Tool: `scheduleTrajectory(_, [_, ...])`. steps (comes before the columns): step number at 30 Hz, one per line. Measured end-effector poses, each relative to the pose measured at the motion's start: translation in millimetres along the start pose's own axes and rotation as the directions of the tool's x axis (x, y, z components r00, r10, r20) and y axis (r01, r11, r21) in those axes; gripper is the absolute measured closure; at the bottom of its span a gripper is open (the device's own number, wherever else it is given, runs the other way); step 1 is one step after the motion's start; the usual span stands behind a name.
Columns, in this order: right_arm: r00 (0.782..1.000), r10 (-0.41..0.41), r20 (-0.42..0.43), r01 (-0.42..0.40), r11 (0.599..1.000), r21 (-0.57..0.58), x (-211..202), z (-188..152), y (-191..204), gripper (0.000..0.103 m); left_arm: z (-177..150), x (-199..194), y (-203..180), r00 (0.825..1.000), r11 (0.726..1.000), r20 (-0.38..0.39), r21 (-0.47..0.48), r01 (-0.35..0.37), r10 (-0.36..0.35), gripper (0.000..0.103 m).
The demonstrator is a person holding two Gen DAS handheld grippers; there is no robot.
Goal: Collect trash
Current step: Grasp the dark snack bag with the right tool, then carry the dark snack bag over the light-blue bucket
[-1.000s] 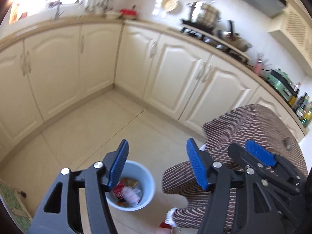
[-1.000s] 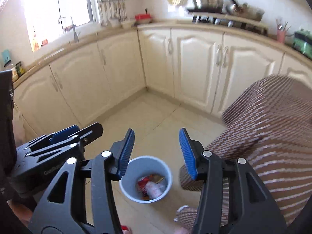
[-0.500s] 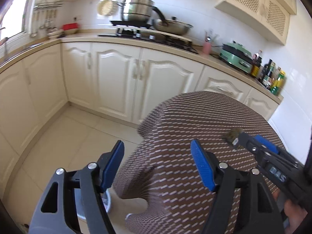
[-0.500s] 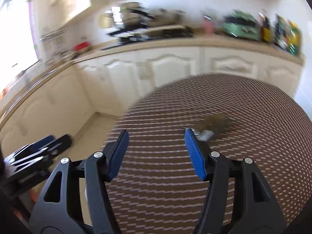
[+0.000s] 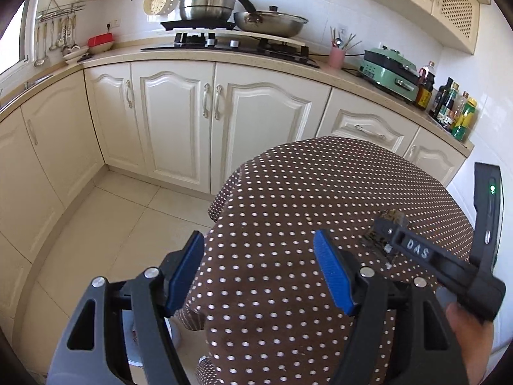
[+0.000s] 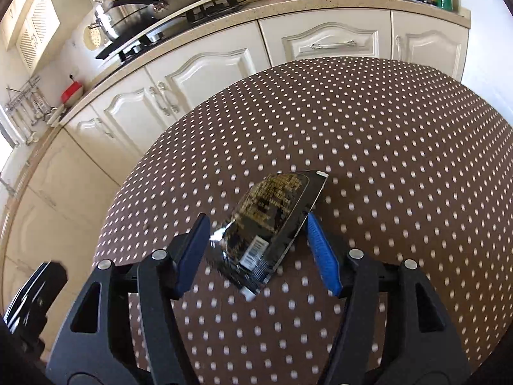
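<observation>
A dark shiny snack wrapper (image 6: 272,221) lies on the round table with the brown polka-dot cloth (image 6: 384,134). My right gripper (image 6: 256,253) is open, its blue pads on either side of the wrapper's near end, close to the cloth. In the left wrist view the wrapper (image 5: 389,216) shows partly behind the right gripper's black body (image 5: 426,256). My left gripper (image 5: 259,272) is open and empty above the table's left edge. A pale bin (image 5: 138,346) on the floor is mostly hidden behind its left finger.
Cream cabinets (image 5: 179,125) run along the back and left under a worktop with a hob, pots (image 5: 205,0), a green appliance (image 5: 389,70) and bottles (image 5: 455,109). Tiled floor (image 5: 105,224) lies left of the table.
Both grippers swung from over the floor bin to the table. The right gripper has come down around the wrapper, which was farther off half a second ago.
</observation>
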State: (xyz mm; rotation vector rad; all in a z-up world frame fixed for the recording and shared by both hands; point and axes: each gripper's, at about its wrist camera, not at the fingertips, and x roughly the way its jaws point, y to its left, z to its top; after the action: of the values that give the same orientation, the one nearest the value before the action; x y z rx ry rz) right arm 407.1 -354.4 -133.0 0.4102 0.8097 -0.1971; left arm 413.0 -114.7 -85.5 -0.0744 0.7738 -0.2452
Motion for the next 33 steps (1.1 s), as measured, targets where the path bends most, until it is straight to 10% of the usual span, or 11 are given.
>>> scheduleTrajectory(8, [0.998,0.055,0.043,-0.049,0.992,-0.117,-5,-3,26,0.087,-10,-6,42,1.0,0.998,-0.008,-0.058,0.005,-0.006,0.033])
scheduleTrajectory(21, [0.947,0.319,0.042,-0.274,0.869,-0.412,-45,-95,191,0.089,-59,-39,186,0.994,0.971,-0.016,-0.215,-0.108,0.107,0.033])
scheduleTrajectory(33, [0.91,0.289,-0.299,-0.404,0.782,-0.475,106,-243,306,0.089,-188,31,367,0.932,0.85,-0.307,-0.424,-0.314,0.191,0.032])
